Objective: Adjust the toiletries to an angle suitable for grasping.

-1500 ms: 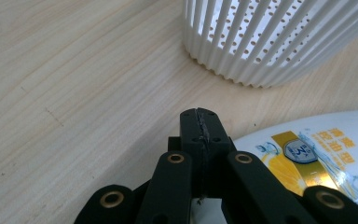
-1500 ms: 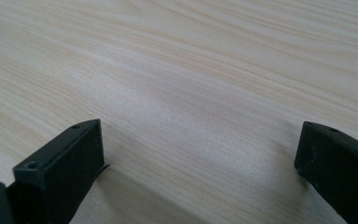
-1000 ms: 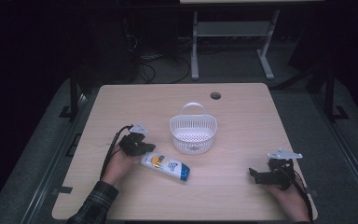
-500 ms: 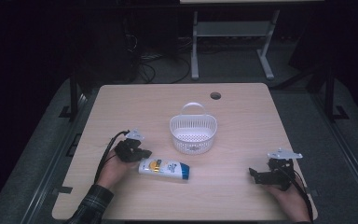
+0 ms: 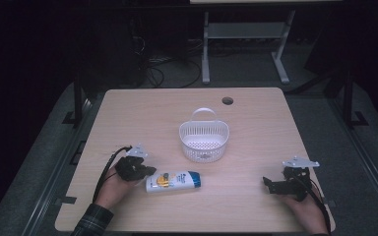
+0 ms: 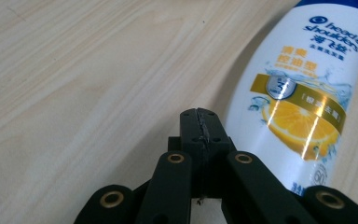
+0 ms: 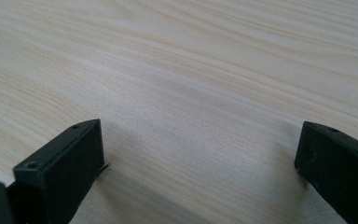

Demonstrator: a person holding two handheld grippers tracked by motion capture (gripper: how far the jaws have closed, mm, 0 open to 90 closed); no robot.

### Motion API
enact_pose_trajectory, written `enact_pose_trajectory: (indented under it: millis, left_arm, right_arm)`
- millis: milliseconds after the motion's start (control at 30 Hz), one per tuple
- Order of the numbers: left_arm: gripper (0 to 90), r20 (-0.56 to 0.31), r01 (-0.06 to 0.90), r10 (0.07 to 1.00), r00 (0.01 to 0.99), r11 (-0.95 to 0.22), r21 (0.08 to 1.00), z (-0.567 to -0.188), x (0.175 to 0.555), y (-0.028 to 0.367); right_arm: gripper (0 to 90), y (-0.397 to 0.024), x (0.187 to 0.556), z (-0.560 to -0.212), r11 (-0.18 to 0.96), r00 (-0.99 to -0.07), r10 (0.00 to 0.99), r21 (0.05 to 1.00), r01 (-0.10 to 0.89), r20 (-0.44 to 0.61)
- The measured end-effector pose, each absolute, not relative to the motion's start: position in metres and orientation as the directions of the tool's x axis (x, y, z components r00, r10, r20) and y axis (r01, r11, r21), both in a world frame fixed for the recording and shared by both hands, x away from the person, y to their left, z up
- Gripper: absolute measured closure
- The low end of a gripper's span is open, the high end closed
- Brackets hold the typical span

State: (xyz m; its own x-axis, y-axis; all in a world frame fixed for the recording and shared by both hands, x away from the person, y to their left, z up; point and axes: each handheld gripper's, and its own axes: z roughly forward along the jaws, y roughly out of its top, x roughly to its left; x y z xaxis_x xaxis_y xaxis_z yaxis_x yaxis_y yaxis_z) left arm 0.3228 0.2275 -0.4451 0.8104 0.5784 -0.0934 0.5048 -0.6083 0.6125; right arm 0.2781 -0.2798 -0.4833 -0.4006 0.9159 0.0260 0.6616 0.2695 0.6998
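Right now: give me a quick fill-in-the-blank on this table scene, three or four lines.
1. The white shampoo bottle with the blue cap lies on its ____.
2. The left gripper has its jaws ____.
3. The right gripper has its jaws ____.
4. The white perforated plastic basket stands ____ the bottle, seen from the high view.

Missing: side; shut; open; behind

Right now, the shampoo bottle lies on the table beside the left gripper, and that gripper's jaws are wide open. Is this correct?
Not quite. The left gripper has its jaws shut together, as the left gripper view shows. The shampoo bottle does lie on the table beside it.
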Motion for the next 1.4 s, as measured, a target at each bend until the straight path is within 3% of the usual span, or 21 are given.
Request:
enact_pose_trajectory:
  millis: [1400]
  left_arm:
    - [90.0, -0.168, 0.488, 0.498, 0.851, -0.63, 0.603, -0.447, 0.271, 0.219]
  right_arm:
    - [0.8, -0.28, 0.278, -0.483, 0.27, -0.401, 0.916, 0.699, 0.662, 0.026]
